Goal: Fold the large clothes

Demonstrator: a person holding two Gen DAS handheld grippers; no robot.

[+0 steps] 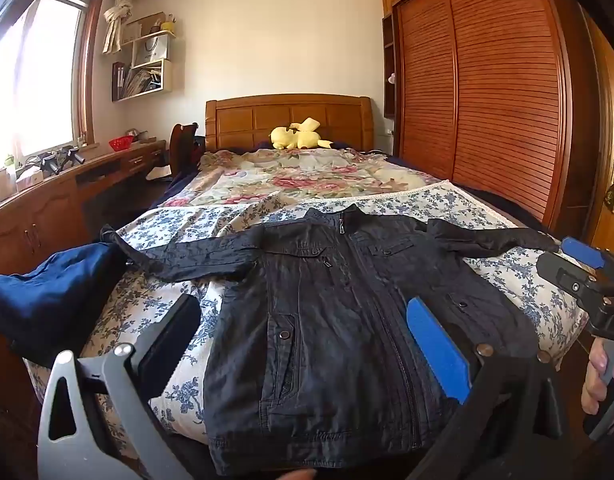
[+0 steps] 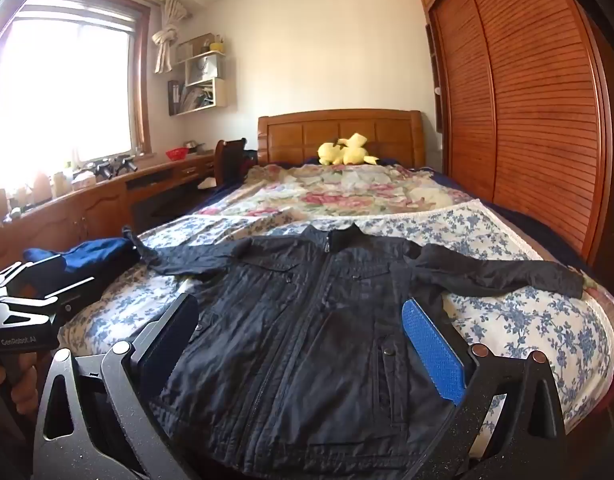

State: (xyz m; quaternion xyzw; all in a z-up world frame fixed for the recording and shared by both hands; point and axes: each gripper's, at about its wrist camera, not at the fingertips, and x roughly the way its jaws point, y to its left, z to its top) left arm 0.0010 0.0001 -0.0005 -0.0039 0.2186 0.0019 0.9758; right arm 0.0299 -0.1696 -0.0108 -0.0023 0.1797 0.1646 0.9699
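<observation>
Left wrist view: my left gripper point(image 1: 307, 344) and right gripper point(image 2: 303, 340) both hover spread wide, empty, above the black zipped jacket point(image 1: 331, 304) lying flat, sleeves outstretched, on the blue-flowered bedspread point(image 1: 163, 300). I should pinch each sleeve near its cuff and fold inward.

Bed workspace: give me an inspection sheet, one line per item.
Surface: bed with blue floral cover.
Job's things: black jacket spread flat, front up, zipped, sleeves out sideways.
Clutter: blue garment bunched at the bed's left edge; yellow plush toy by the headboard.
Grippers: left gripper and right gripper open, holding nothing.
Cables: nothing seen.
Surroundings: wardrobe right, desk and window left.
</observation>
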